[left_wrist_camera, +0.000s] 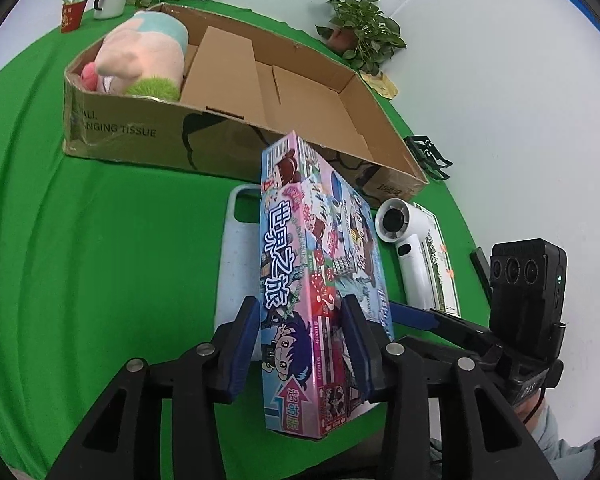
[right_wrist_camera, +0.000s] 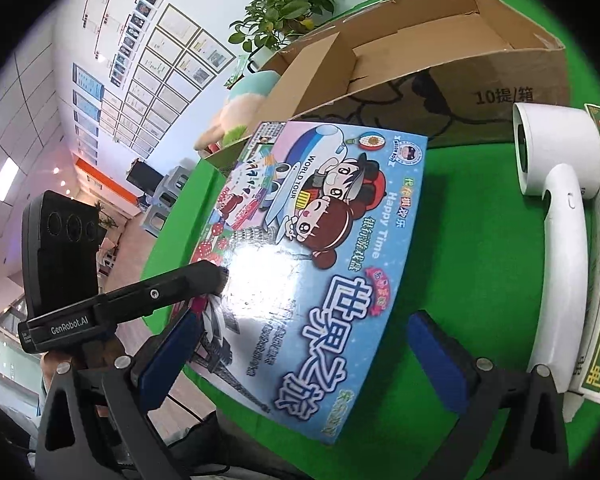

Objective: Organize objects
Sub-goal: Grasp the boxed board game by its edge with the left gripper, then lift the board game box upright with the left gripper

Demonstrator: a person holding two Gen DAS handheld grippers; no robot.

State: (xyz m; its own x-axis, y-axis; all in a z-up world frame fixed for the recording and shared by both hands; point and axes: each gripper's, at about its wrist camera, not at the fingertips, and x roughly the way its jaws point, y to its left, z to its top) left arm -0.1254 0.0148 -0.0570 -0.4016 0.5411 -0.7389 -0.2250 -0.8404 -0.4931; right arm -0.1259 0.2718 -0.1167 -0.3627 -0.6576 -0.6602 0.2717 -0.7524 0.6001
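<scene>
My left gripper (left_wrist_camera: 302,336) is shut on a colourful board game box (left_wrist_camera: 316,264), held tilted on edge above the green table in front of the open cardboard box (left_wrist_camera: 148,132). The game box fills the middle of the right wrist view (right_wrist_camera: 320,248). My right gripper (right_wrist_camera: 312,352) is open, its blue pads either side of the game box's near end without clamping it. A pink plush toy (left_wrist_camera: 144,56) lies in the cardboard box's left end; the rest of that box is bare.
A pale blue phone case (left_wrist_camera: 238,248) lies under the game box. A white handheld fan (left_wrist_camera: 404,248) lies on a green-printed flat pack (left_wrist_camera: 444,264) to the right. Potted plants (left_wrist_camera: 364,32), a white mug (left_wrist_camera: 110,0) and a black clip (left_wrist_camera: 428,156) stand around the cardboard box.
</scene>
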